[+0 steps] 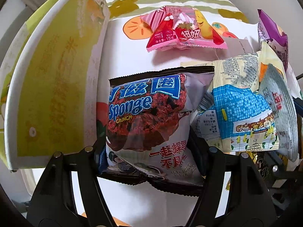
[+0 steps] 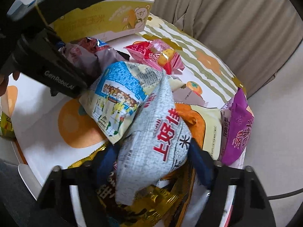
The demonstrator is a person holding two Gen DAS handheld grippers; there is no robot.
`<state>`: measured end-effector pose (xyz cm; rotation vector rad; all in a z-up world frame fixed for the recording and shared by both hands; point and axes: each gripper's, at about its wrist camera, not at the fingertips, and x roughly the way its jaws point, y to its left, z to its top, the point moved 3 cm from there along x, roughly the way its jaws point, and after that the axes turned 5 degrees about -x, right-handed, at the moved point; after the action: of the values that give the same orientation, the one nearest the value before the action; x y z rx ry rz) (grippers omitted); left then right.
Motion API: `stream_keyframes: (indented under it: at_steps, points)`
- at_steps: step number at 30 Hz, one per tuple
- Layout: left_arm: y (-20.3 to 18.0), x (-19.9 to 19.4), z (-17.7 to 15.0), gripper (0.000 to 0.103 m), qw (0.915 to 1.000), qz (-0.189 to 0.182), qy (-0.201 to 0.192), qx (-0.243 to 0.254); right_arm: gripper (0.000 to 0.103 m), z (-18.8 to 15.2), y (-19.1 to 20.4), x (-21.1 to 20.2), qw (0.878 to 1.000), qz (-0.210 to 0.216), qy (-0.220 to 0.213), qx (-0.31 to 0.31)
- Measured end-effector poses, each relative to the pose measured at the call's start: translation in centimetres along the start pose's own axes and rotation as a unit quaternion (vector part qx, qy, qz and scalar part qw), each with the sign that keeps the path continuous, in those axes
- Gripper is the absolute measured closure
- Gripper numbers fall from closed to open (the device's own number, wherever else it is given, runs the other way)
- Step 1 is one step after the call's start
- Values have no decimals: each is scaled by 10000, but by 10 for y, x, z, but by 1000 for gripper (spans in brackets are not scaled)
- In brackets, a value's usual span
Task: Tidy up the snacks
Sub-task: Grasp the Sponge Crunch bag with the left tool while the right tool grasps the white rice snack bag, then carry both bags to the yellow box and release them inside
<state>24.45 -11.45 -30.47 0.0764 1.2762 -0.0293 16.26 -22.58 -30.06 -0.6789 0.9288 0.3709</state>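
Observation:
My left gripper is shut on a dark Sponge Crunch packet, held just right of the yellow-green box. My right gripper is shut on a grey-white packet with red characters. A blue-and-cream packet leans between the two held packets; it also shows in the left wrist view. A pink strawberry packet lies farther back on the table. The left gripper's body shows at the upper left of the right wrist view.
A purple packet stands at the table's right edge. Gold-wrapped snacks lie under my right gripper. An orange-and-cream packet lies flat. The tablecloth has orange fruit prints. A beige curtain hangs behind.

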Motion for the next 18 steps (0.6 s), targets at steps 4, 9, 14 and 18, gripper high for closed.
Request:
stream_keyframes:
  at_steps: [4,9,14,18]
  points:
    - [2,-5,0,38,10000,-60,-62,-25,53,2,-5,0,9998,48,3,186]
    - [2,-20,0,38,9997,-65,-225,16,55,1,-18,-9,9962,289,-145,813]
    - [4,-41,-1,38,9990,-121,-419,-11,55,7,-23,-27,9923,379,-378,1118]
    - [3,-61,-2,38,9980,-157,-613,-61,55,12,-28,-42,9884,474,-559,1327]
